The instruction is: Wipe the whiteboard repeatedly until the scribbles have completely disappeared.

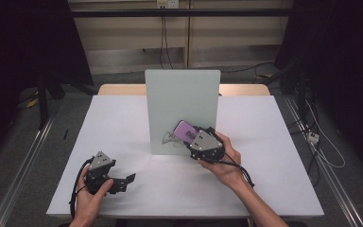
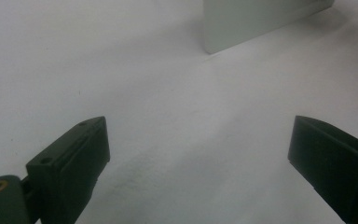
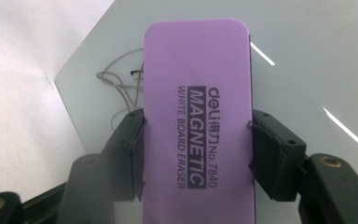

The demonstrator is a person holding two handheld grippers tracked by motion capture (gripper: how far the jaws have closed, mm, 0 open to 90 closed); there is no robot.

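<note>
A purple whiteboard eraser (image 1: 185, 131) (image 3: 198, 116), printed "MAGNETIC WHITE BOARD ERASER", is clamped between the two jaws of my right gripper (image 1: 194, 138) (image 3: 198, 149). It is held against the lower part of an upright pale whiteboard (image 1: 183, 101) (image 3: 307, 70), next to thin scribbled pen lines (image 1: 168, 138) (image 3: 121, 86). My left gripper (image 1: 127, 182) (image 2: 198, 149) rests low over the white table at the front left, jaws spread wide with nothing between them. The board's lower corner (image 2: 261, 21) shows ahead of it.
The white tabletop (image 1: 274, 142) spreads around the board on both sides. Dark stands and cables (image 1: 312, 137) sit on the floor to the right of the table. A metal rail (image 1: 23, 161) runs along the left.
</note>
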